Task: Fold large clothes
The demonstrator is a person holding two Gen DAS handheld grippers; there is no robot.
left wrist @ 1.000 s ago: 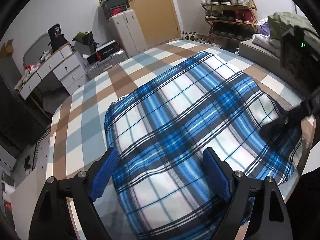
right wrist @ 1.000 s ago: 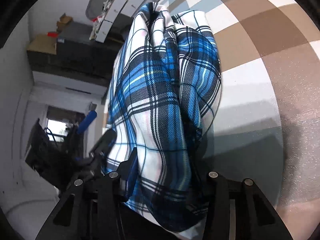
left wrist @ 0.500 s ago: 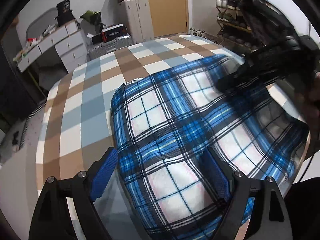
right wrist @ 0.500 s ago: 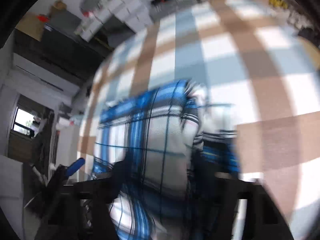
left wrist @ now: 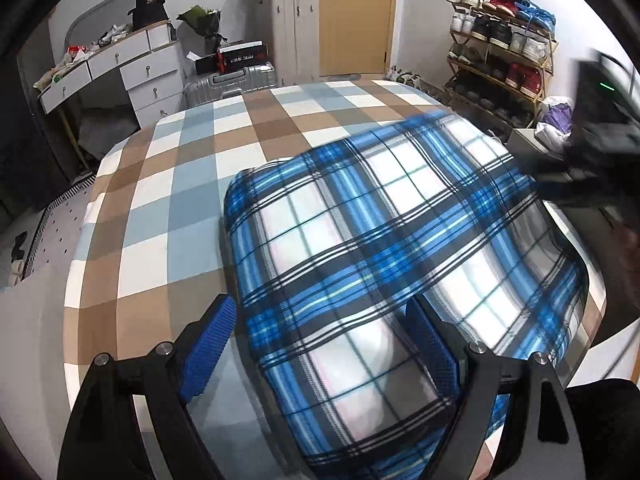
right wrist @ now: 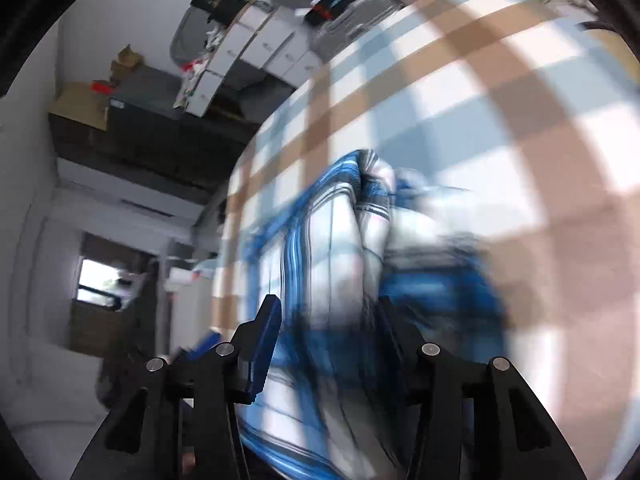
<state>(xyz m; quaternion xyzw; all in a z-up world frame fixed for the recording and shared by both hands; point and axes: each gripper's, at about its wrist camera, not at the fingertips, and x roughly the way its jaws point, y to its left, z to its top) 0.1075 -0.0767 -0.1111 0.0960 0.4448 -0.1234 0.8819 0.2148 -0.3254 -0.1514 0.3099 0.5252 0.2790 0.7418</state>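
Note:
A blue, white and black plaid garment [left wrist: 380, 240] lies on the bed's brown, blue and white checked cover [left wrist: 192, 184]. My left gripper [left wrist: 320, 344] stands open low over the garment's near corner. Its left blue pad [left wrist: 208, 348] is clear of the cloth's edge. At the far right my blurred right gripper [left wrist: 560, 180] holds the garment's far edge up off the bed. In the right wrist view a bunch of the plaid garment [right wrist: 332, 240] fills the gap of the right gripper [right wrist: 328, 308], whose jaws are opening, above the checked cover [right wrist: 480, 100].
Beyond the bed stand a shoe rack [left wrist: 500, 52] at the right, a tall grey suitcase [left wrist: 288, 32], a silver suitcase [left wrist: 228, 80], a wooden door [left wrist: 352, 16] and a white desk with drawers [left wrist: 132, 68] at the left. The bed's left edge drops to the floor.
My right gripper has risen and carried the garment's edge up and across. The left wrist view has rolled and slid, so more bare checked cover shows at the left.

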